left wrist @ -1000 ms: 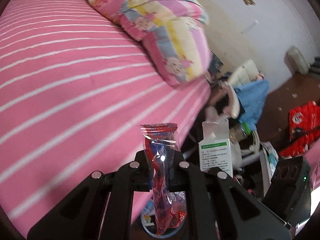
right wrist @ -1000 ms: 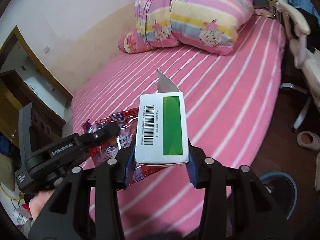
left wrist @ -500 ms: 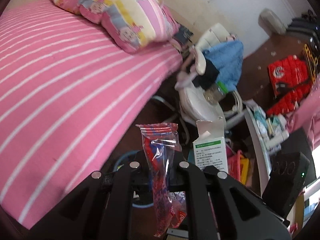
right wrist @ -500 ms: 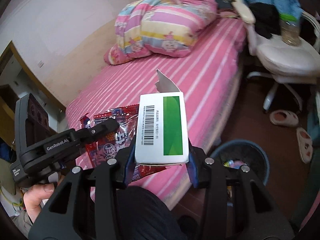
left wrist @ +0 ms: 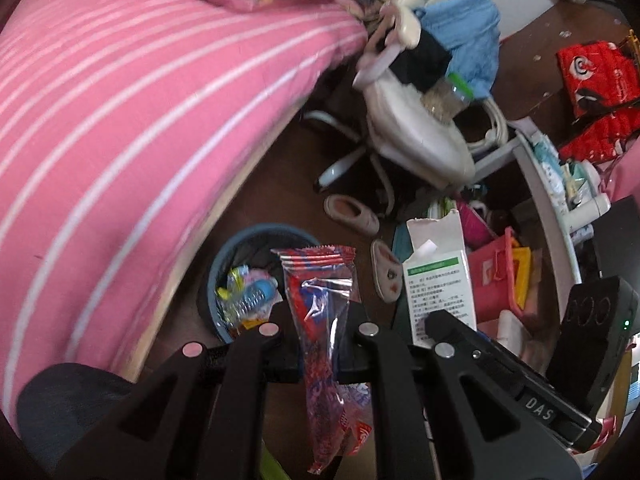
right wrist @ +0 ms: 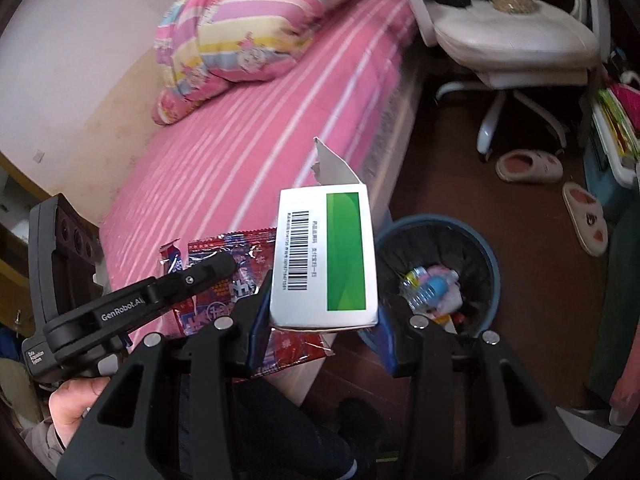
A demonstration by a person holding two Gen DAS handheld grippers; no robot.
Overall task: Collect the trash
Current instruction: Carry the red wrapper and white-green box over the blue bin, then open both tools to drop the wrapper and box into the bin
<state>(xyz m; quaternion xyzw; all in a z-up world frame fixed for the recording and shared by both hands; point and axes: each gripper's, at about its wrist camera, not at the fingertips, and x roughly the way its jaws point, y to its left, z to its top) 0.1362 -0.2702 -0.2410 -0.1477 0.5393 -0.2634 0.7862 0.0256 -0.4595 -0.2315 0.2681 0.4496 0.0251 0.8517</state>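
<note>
My left gripper [left wrist: 320, 344] is shut on a red and blue snack wrapper [left wrist: 322, 312], which also shows in the right wrist view [right wrist: 224, 280]. My right gripper [right wrist: 324, 312] is shut on a white and green carton [right wrist: 326, 258] with a torn open flap; it shows in the left wrist view [left wrist: 438, 276] to the right of the wrapper. A blue trash bin [left wrist: 224, 264] with a black liner stands on the floor by the bed, below and ahead of both grippers. It holds a crushed bottle and wrappers [right wrist: 430, 286].
A pink striped bed [left wrist: 120, 100] with a folded quilt [right wrist: 248, 36] lies to the left. A white swivel chair [left wrist: 416, 136] piled with clothes stands beyond the bin. Two slippers [right wrist: 528, 166] lie on the dark floor. Cluttered shelves and red bags [left wrist: 588, 76] are at right.
Both grippers have swung away from the bed and tilted down toward the floor. The trash bin has come into view and nearer. Both still hold their items.
</note>
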